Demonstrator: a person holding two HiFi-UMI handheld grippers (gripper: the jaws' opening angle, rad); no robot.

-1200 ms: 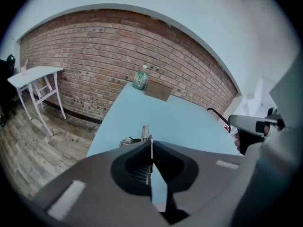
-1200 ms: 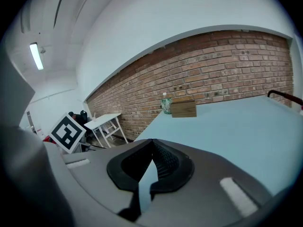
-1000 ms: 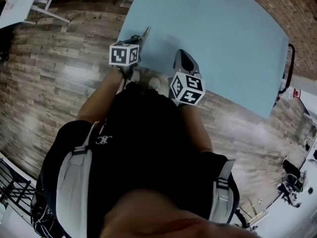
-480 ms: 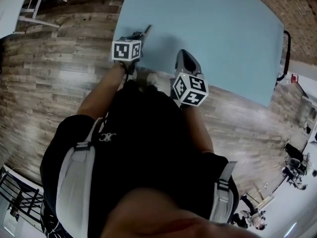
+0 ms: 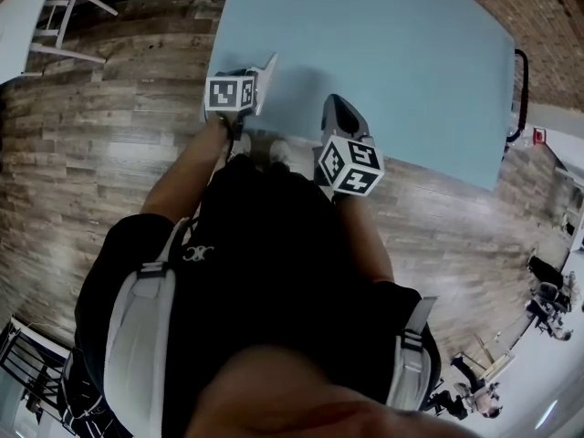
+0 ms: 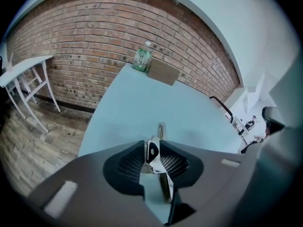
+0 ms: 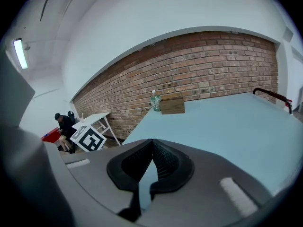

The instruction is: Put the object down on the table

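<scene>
A thin metal utensil [image 6: 164,181] stands between the jaws of my left gripper [image 6: 151,143], its tip reaching out over the pale blue table [image 6: 142,108]. The left jaws are opening and the pads stand a little off the metal. In the head view the left gripper [image 5: 265,71] hovers over the table's near left corner. My right gripper [image 5: 339,108] is beside it over the near edge, shut with nothing between its pads [image 7: 151,143].
A green-labelled bottle [image 6: 142,59] and a brown box [image 6: 162,73] stand at the table's far end by the brick wall. A white side table [image 6: 23,67] stands on the wooden floor to the left. A black rail [image 5: 522,89] hangs off the table's right edge.
The left gripper's jaws have spread apart; earlier they were closed tight on the utensil. Both grippers have stayed over the table's near edge.
</scene>
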